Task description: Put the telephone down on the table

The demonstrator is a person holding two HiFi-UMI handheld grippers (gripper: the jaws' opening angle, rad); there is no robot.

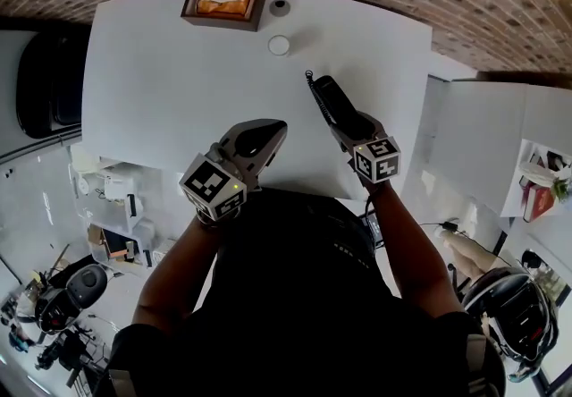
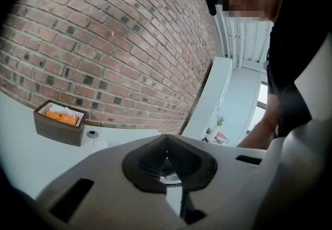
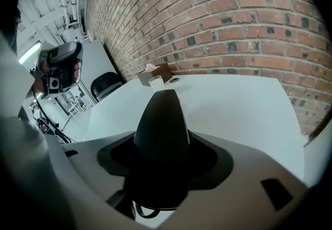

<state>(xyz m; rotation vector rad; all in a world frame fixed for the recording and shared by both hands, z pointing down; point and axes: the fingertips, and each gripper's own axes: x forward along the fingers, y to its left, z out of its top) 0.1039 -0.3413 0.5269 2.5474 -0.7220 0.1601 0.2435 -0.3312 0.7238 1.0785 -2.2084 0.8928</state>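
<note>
A black telephone handset (image 1: 332,102) is held over the right part of the white table (image 1: 179,91), its far end pointing toward the brick wall, with a short coiled cord at its tip. My right gripper (image 1: 350,129) is shut on its near end. In the right gripper view the telephone (image 3: 162,130) stands out between the jaws and hides the gap. My left gripper (image 1: 266,132) hovers above the table's near edge, left of the telephone, shut with nothing in it. In the left gripper view the left gripper (image 2: 167,159) shows its jaws together.
A brown box with orange contents (image 1: 223,4) stands at the table's far edge, with a small grey round thing (image 1: 280,6) and a white round cup (image 1: 279,45) beside it. A black chair (image 1: 49,82) is at the left, another white desk (image 1: 483,136) at the right.
</note>
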